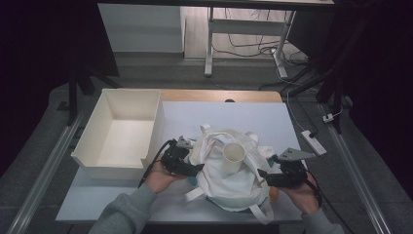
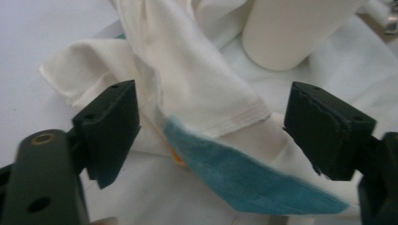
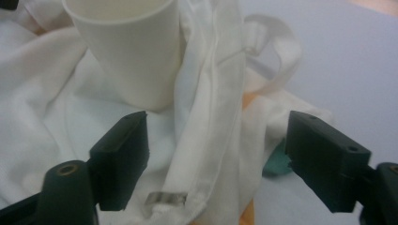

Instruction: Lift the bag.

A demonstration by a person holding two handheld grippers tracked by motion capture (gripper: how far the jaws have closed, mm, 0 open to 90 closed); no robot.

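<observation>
While white cloth point(image 1: 229, 180) lies bunched between them, left tongs point(image 1: 198, 168), right tongs point(image 1: 262, 173) gape wide, unclamped.

A crumpled white cloth bag point(image 1: 229, 178) heaps over the middle of the white tabletop point(image 1: 272, 117), with a white paper cup point(image 1: 233, 157) standing on it, blocking any straight pass across the heap. The left gripper point(image 1: 195, 169) and right gripper point(image 1: 262, 174) flank the bag, jaws apart with folds between them. Behind the bag the tabletop lies bare. On the left, the walls of a white open box point(image 1: 122, 134) bar the way.
</observation>
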